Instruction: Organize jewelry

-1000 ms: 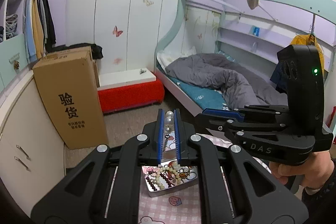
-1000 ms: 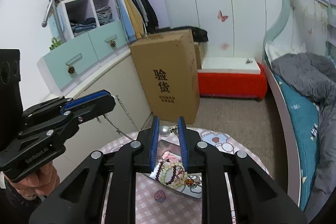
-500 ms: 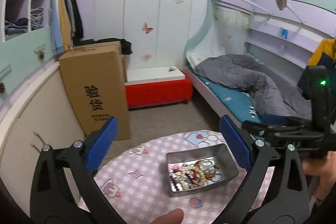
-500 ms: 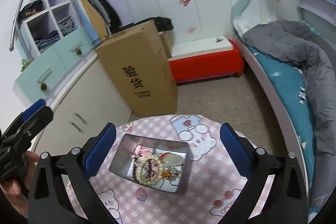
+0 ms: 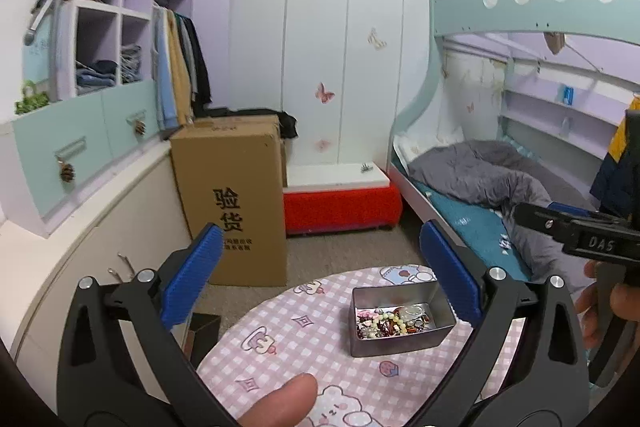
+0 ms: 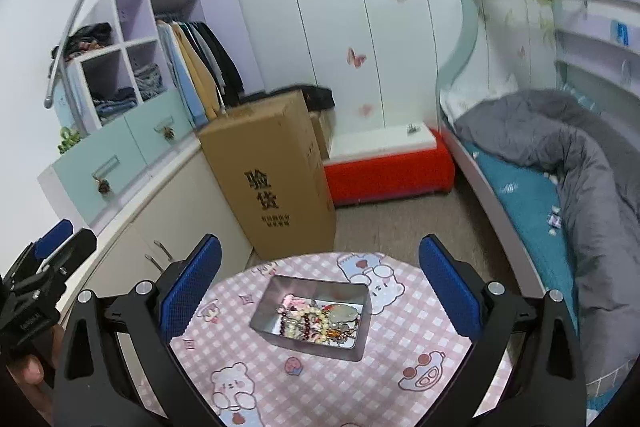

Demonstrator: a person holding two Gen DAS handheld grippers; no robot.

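Observation:
A grey metal tin [image 5: 400, 341] [image 6: 352, 341] holds a tangle of bead bracelets and necklaces [image 5: 394, 321] [image 6: 316, 321]. It sits on a round table with a pink checked cloth [image 5: 304, 343] [image 6: 224, 339]. My left gripper [image 5: 320, 279] is open and empty, held above the table to the left of the tin. My right gripper [image 6: 320, 279] is open and empty, above and behind the tin. The right gripper also shows at the right edge of the left wrist view [image 5: 580, 231]; the left gripper shows at the left edge of the right wrist view [image 6: 44, 279].
A tall cardboard box [image 5: 236, 203] stands on the floor past the table, beside a low cabinet [image 5: 100, 227]. A red bench [image 5: 340, 203] and a bunk bed with a grey duvet [image 5: 492, 179] lie beyond. A thumb [image 5: 280, 403] shows at the bottom.
Both grippers were shut on a pearl necklace held between them a second ago. They have opened wide and pulled back higher; the necklace is no longer in the fingers.

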